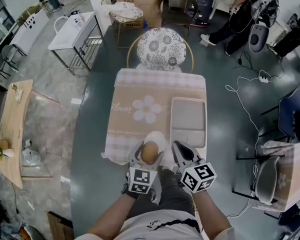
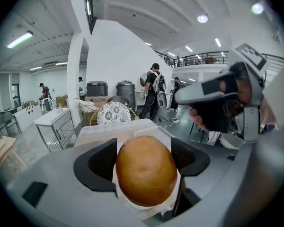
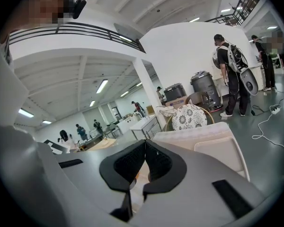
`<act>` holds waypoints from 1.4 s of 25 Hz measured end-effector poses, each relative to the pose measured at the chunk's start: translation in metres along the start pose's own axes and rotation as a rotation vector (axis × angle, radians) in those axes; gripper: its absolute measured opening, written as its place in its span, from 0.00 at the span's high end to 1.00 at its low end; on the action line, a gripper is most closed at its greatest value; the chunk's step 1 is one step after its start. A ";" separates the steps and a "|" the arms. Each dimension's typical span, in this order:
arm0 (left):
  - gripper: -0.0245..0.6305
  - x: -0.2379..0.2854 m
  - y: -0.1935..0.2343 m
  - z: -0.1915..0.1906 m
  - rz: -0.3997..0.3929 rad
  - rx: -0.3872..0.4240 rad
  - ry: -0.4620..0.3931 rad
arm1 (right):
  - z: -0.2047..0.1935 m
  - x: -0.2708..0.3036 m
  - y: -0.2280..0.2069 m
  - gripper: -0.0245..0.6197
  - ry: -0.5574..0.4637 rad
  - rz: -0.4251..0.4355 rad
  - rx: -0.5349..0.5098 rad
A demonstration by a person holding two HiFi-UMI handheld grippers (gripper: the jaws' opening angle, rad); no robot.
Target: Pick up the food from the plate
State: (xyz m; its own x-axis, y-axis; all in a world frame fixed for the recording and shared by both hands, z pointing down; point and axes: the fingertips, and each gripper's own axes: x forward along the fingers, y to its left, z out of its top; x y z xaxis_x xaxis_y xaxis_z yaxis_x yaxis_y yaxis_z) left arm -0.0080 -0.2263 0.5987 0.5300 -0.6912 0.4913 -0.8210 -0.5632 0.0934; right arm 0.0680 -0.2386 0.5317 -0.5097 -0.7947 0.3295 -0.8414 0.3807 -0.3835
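A round golden-brown piece of food [image 1: 149, 153] [image 2: 146, 175] sits between the jaws of my left gripper [image 1: 149, 154] [image 2: 146, 162], which is shut on it. It hangs just above a white plate [image 1: 158, 136] at the near edge of the table; a bit of the plate's white rim [image 2: 132, 208] shows under the food. My right gripper [image 1: 177, 147] [image 3: 144, 163] is just right of the food, with its black pads pressed together and nothing between them. It also shows in the left gripper view as the right gripper [image 2: 213, 96], held by a hand.
A beige flowered placemat [image 1: 140, 109] covers the table, with a white compartment tray [image 1: 189, 119] on its right side. A chair with a patterned cushion [image 1: 160, 46] stands at the far end. People, carts and cables are farther off on the floor.
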 end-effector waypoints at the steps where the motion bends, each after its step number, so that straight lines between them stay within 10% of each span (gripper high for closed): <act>1: 0.43 -0.004 -0.001 0.006 0.000 0.005 -0.008 | 0.002 -0.002 0.002 0.94 -0.005 0.001 -0.003; 35: 0.43 -0.125 -0.029 0.149 -0.095 -0.015 -0.223 | 0.076 -0.051 0.070 0.94 -0.145 -0.026 -0.121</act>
State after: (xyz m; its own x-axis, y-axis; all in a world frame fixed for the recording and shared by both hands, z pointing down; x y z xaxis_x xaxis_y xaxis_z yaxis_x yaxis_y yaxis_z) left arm -0.0189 -0.1916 0.4057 0.6378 -0.7189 0.2763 -0.7671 -0.6253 0.1435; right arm 0.0482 -0.2076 0.4224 -0.4640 -0.8615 0.2062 -0.8737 0.4066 -0.2673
